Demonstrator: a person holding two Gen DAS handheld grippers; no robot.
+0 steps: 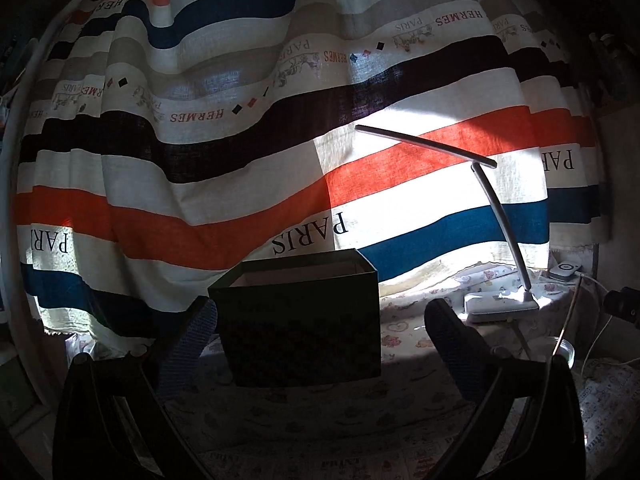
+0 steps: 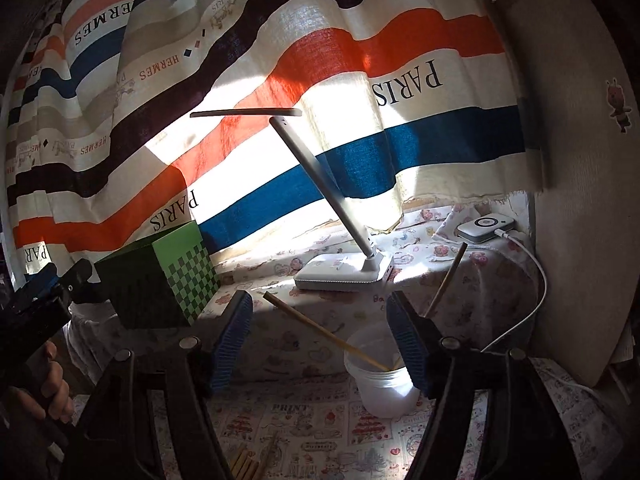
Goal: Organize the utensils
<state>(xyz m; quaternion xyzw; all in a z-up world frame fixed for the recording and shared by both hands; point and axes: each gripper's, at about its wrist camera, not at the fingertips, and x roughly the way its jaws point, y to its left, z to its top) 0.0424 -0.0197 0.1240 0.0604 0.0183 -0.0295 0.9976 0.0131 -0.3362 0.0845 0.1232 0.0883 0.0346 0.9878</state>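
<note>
Chopsticks [image 2: 326, 334] lean in the white cup [image 2: 382, 388] (both claws open).

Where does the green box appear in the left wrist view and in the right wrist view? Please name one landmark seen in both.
Left wrist view: green box stands at lower centre, ahead of the open fingers, dark in shadow.
Right wrist view: green box stands at lower left, checkered side lit.
Shared landmark: the white desk lamp, right of the box in both.

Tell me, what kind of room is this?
Probably a home room, at a table by a window. A striped curtain glows with daylight behind a desk lamp, and a cartoon-print tablecloth covers the table, where chopsticks stand in a cup.
</note>
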